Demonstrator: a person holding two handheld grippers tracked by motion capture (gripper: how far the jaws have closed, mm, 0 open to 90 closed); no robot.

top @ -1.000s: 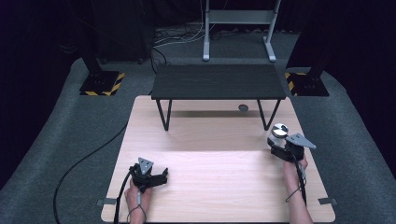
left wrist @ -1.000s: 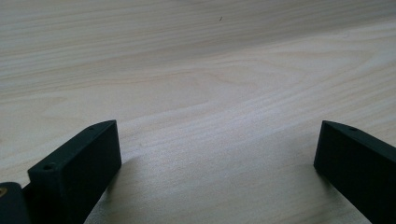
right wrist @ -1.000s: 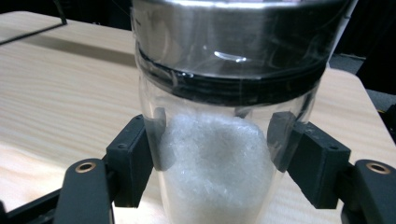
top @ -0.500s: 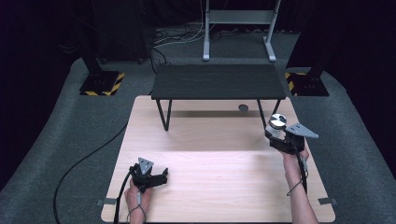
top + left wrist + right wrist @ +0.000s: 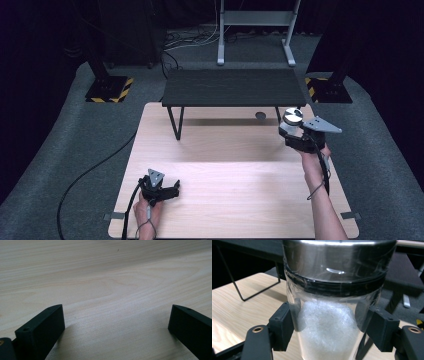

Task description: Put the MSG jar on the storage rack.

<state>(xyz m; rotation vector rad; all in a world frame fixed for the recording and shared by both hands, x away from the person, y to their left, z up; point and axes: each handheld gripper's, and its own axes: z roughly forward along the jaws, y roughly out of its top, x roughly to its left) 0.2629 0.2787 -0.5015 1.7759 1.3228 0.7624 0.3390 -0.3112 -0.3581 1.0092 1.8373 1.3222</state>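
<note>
A clear jar (image 5: 291, 121) with a silver metal lid hangs above the right side of the wooden table (image 5: 230, 165), close to the front right corner of the black raised shelf (image 5: 234, 87). My right gripper (image 5: 290, 132) is shut on the jar. In the right gripper view its pads press the glass wall of the jar (image 5: 332, 315) from both sides, below the lid, and white crystalline stuff fills the lower part. My left gripper (image 5: 171, 189) rests low on the table at the front left. Its jaws stand wide open over bare wood in the left gripper view (image 5: 116, 315).
A small grey disc (image 5: 260, 115) lies on the table under the shelf. The shelf stands on thin black wire legs (image 5: 175, 122). A black cable (image 5: 90, 172) runs off the table's left side across the grey carpet. A metal stand (image 5: 255, 20) and striped bases (image 5: 107, 90) sit behind.
My right gripper has lifted the jar off the table and carried it up toward the shelf's front right corner. The left gripper has stayed where it was.
</note>
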